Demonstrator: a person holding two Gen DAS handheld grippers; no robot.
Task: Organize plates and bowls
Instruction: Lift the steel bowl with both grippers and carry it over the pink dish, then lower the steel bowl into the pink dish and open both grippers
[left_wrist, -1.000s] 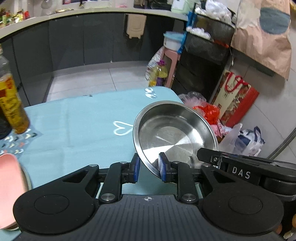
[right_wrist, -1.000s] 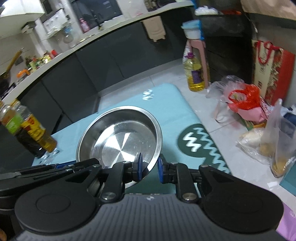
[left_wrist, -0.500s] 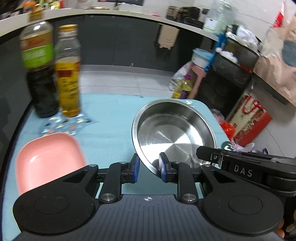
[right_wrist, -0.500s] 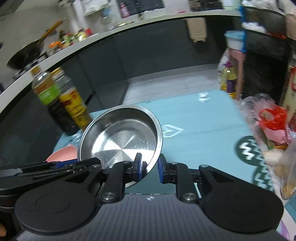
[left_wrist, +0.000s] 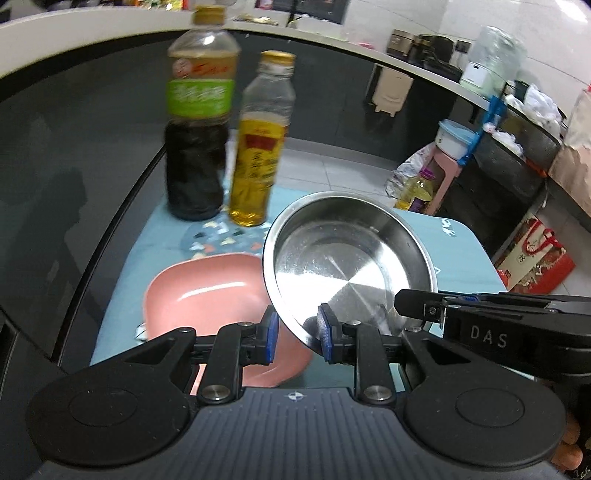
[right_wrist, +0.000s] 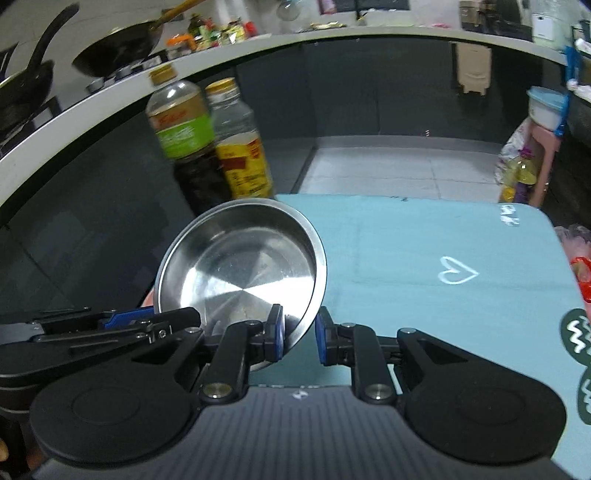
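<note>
Two sets of tongs are on one steel bowl (left_wrist: 347, 266) here. Left tongs (left_wrist: 295, 332) are pinched down on its near rim at lower centre of the left wrist view, one blue pad inside, one outside. Right tongs (right_wrist: 298, 334) grip the rim the same way, bowl sitting centre-left in the right wrist view, tilted and lifted off the tabletop (right_wrist: 443, 258). Pink plate (left_wrist: 207, 291) lies just under and left of the bowl, partly covered by it. Two bottles (left_wrist: 229, 147) stand close behind at upper left, near the tabletop's far left edge. Plenty of bare teal cloth off to the right in the right wrist view. Dark cabinets and tiled floor behind, bags at far right.
</note>
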